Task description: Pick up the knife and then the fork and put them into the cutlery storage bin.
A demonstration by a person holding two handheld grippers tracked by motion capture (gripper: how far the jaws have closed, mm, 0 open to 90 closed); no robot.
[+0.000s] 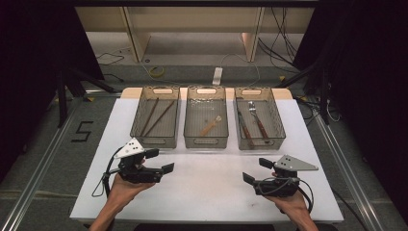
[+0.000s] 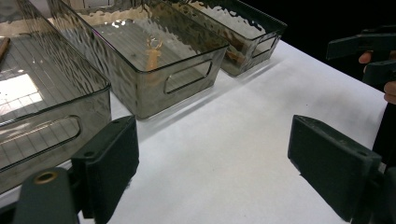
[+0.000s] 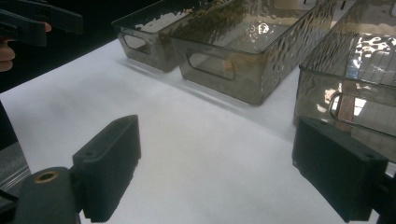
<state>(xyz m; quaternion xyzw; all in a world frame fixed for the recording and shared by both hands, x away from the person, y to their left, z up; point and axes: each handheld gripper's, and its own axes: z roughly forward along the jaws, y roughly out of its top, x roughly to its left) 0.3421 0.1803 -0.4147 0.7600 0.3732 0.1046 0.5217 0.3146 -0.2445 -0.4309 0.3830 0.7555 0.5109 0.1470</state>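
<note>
Both grippers hover over the bare white table [image 1: 207, 192], jaws spread wide and holding nothing — the left gripper [image 1: 162, 160] just in front of the left bin [image 1: 155, 139], the right gripper [image 1: 255, 170] in front of the right bin [image 1: 262, 143]. The spoon [image 1: 210, 126] lies in the middle bin [image 1: 206, 142], ahead of and between them, handle angled toward the left hand — about equally near either
</note>
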